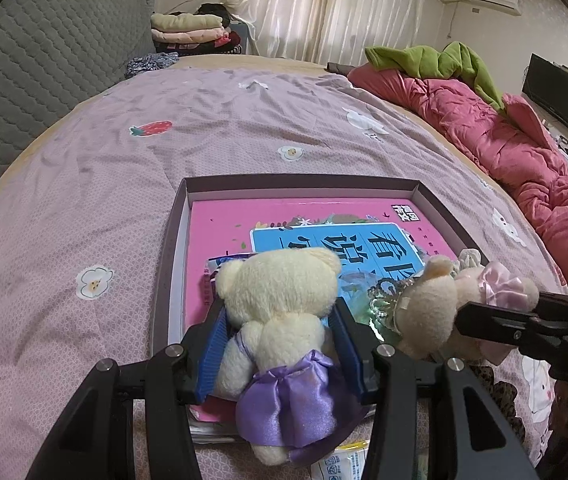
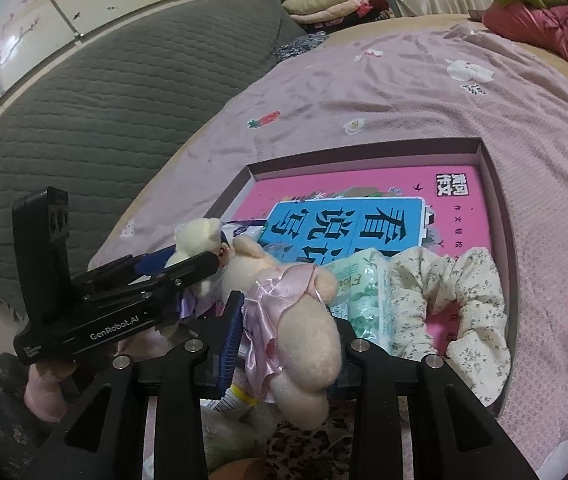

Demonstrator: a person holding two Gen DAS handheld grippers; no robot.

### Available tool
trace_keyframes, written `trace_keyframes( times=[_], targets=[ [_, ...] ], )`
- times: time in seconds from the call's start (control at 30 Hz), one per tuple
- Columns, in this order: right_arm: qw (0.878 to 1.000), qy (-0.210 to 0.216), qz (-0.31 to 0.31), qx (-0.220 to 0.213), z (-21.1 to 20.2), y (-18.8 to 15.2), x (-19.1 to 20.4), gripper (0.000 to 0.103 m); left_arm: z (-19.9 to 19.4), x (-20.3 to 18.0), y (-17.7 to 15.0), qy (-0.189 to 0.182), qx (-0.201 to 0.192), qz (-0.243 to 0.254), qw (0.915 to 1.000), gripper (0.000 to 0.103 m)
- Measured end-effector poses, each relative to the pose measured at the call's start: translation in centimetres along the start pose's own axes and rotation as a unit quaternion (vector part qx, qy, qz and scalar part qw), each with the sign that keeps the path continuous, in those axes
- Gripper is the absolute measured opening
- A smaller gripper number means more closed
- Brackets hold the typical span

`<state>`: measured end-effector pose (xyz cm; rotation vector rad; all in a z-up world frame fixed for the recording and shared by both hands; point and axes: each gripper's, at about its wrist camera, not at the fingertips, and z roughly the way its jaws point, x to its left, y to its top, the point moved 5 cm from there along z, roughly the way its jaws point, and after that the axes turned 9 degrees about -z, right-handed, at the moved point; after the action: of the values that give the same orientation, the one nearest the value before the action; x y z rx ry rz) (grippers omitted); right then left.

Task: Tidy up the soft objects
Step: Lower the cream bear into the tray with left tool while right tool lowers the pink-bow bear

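Observation:
My left gripper (image 1: 280, 316) is shut on a cream teddy bear in a purple satin dress (image 1: 280, 320), held over the near end of a shallow dark box (image 1: 299, 184). My right gripper (image 2: 287, 316) is shut on a peach teddy bear in a pink satin dress (image 2: 303, 328), also over the box (image 2: 363, 156). The two bears hang side by side; the pink-dressed one shows in the left wrist view (image 1: 443, 300), the cream one in the right wrist view (image 2: 200, 236). The box holds a pink book (image 1: 284, 220), a floral scrunchie (image 2: 467, 292) and a green tissue pack (image 2: 363, 292).
The box lies on a bed with a lilac printed sheet (image 1: 164, 152). A grey quilted headboard (image 1: 44, 60) stands to the left, a pink duvet with a green cloth (image 1: 503, 132) to the right, and folded clothes (image 1: 192, 28) behind. Small packets (image 1: 343, 464) lie under my grippers.

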<state>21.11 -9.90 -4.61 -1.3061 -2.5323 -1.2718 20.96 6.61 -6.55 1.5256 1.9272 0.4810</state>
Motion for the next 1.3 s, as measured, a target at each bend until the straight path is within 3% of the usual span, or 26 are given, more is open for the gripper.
trace_keyframes(
  times=[0.4,0.77,1.3],
  targets=[
    [1.0,-0.016,-0.003,0.001,-0.2,0.1,-0.3,0.039,-0.1,-0.1,-0.1,0.002,0.0,0.005,1.0,0.05],
    [0.998,-0.055,-0.024,-0.006,-1.0,0.5,-0.6,0.055,-0.1,-0.2,-0.2,0.003,0.001,0.01,0.9999,0.05],
    [0.995,-0.091,-0.019,-0.024,-2.5,0.9,-1.8,0.055,0.2,-0.5,-0.3,0.009,0.005,0.021,0.9997,0.05]
  ],
)
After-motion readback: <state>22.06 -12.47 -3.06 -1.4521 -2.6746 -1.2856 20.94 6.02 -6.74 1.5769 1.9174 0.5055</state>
